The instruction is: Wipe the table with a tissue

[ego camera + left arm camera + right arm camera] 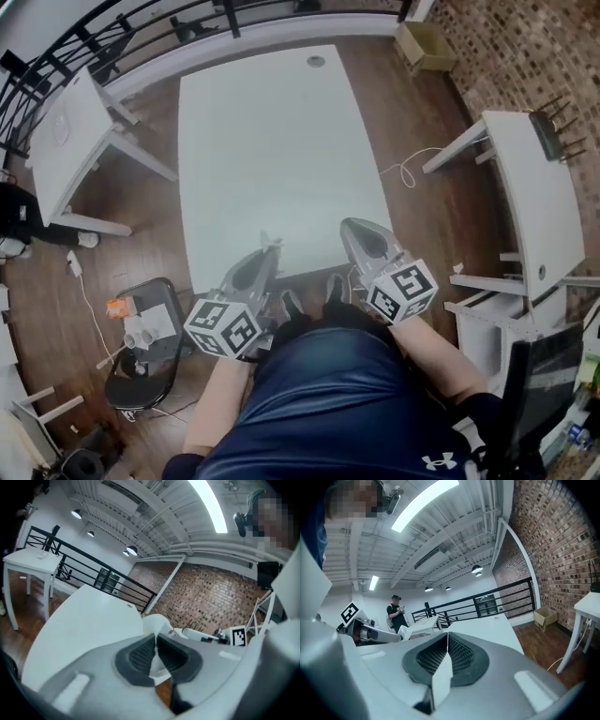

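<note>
At the near edge of the large white rectangular table [272,141], we see both grey plastic grippers held side by side above the dark brown wooden floor [431,206]. Each carries a cube with black and white square markers.

The left gripper [155,639] has its two dark ribbed rubber pads [140,656] pressed on the soft white crumpled tissue [157,622]. The tissue sits in the seam between the pads and comes out past the jaw tips as a loose rounded puff. Its long axis runs along the jaws and it points forward and a little upward, away from the person and toward the far end of the table. In the head view we make out only a small pale tip at this gripper's nose [270,249], over the near border of the table. We cannot tell if the tissue touches the smooth matte surface.

The right gripper [447,639] holds its jaws together, pad against pad. A thin flat white sliver [440,679] shows in the rear part of the seam, and we cannot tell what it is. In the head view this gripper [352,228] is just beside the left one, also over the near border.

A rough red brick wall [553,531] and a black metal railing [487,603] stand behind.
</note>
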A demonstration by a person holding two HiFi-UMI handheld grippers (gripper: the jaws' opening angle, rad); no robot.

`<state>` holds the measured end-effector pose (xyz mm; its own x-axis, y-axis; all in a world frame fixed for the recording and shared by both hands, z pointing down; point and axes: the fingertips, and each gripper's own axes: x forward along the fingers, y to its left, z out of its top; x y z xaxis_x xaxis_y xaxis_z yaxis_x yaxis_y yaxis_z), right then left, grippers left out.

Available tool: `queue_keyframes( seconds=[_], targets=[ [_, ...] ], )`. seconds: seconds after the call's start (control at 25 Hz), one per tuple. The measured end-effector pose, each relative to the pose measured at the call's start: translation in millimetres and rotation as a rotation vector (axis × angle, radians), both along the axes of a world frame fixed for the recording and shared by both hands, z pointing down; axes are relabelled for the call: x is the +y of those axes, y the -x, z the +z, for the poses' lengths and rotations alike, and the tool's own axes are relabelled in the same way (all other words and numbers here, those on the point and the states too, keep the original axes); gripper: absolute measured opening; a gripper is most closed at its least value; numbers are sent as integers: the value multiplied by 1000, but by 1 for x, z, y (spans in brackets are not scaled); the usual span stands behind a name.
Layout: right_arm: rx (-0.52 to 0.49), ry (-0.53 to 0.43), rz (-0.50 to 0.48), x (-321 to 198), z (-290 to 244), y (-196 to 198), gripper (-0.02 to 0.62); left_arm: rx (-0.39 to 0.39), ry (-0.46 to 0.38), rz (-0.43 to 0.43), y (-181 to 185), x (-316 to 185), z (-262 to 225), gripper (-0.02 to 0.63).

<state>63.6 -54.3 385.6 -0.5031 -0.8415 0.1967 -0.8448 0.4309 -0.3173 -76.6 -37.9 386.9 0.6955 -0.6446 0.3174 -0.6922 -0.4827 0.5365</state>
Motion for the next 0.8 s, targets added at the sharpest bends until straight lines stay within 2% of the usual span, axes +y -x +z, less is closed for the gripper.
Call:
queue_keyframes(
  seconds=[0.28, 0.8],
  targets=[
    [8, -19, 11, 8, -21, -2, 11, 4, 2, 32, -10, 9, -10, 17],
    [22, -65, 5, 19, -44, -7, 11, 22, -39, 40, -19, 19, -33, 17]
  ],
)
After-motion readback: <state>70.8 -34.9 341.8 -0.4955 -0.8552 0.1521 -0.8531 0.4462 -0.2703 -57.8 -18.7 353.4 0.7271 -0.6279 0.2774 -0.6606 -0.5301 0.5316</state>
